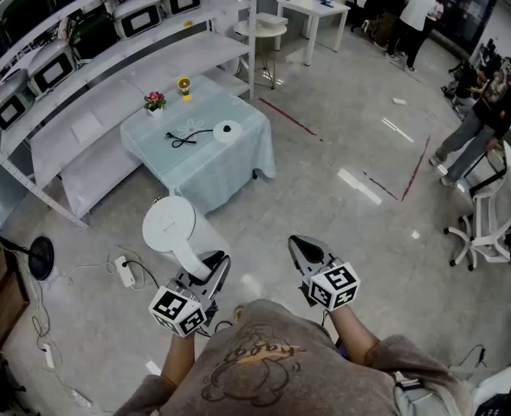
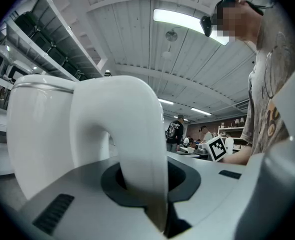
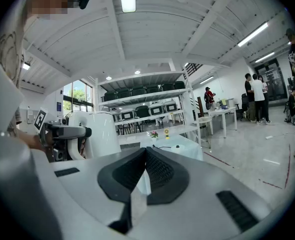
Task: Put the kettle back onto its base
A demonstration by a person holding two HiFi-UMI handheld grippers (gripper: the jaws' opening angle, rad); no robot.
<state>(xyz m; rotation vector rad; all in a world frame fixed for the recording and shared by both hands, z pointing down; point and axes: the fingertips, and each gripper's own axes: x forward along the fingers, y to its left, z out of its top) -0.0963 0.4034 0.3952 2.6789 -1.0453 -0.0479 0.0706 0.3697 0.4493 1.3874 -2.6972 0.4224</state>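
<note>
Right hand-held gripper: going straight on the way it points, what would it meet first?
Most likely the cloth-covered table, roughly at its near side. Only open floor shows before it, though depth is hard to judge.

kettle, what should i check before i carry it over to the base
1. Left tongs gripping the kettle by its handle: ok, closed on it.
2. Kettle upright: ok, it stands straight in the right gripper view.
3. Base free: ok, nothing stands on it; its cord lies beside it.
4. Kettle above base: not ok, it is held well short of the table.
5. Right tongs out of the way: ok, shut, empty, apart from the kettle.
6. Flower pot clear of base: ok, it stands apart near the table's far edge.
</note>
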